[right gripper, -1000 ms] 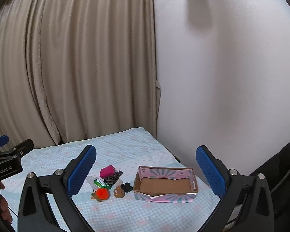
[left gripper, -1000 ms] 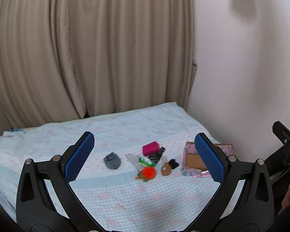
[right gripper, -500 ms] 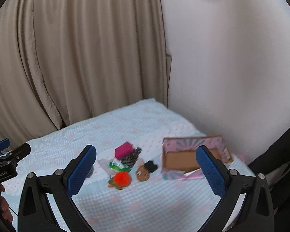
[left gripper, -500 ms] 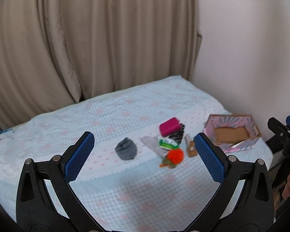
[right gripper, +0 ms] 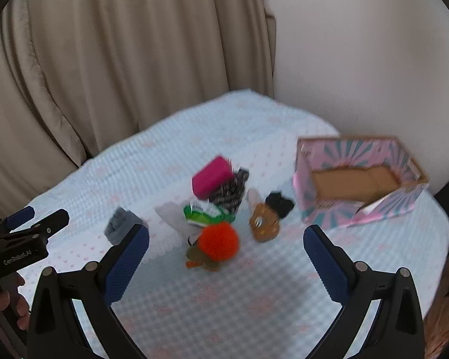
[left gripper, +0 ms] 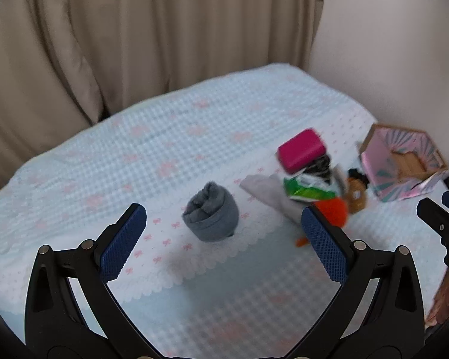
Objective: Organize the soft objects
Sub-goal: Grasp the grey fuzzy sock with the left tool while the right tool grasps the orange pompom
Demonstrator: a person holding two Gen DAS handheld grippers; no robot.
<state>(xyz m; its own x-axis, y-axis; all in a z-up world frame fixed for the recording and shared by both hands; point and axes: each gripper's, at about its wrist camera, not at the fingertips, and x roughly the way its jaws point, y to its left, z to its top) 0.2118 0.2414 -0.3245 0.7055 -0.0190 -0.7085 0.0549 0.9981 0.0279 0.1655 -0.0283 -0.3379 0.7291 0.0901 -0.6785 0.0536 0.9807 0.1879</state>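
On the pale blue bed lie a rolled grey sock, a magenta pouch, a green packet, an orange fuzzy toy, a brown plush and a black item. An empty pink cardboard box stands at the right; it also shows in the left wrist view. My left gripper is open above the bed just before the sock. My right gripper is open above the bed just before the orange toy. Both are empty.
Beige curtains hang behind the bed and a white wall stands at the right. The bed's front right edge drops off near the box. A white cloth lies under the pile.
Both grippers have moved forward and tilted down toward the bed; the sock and the pile appear much larger and closer. Nothing on the bed has moved.
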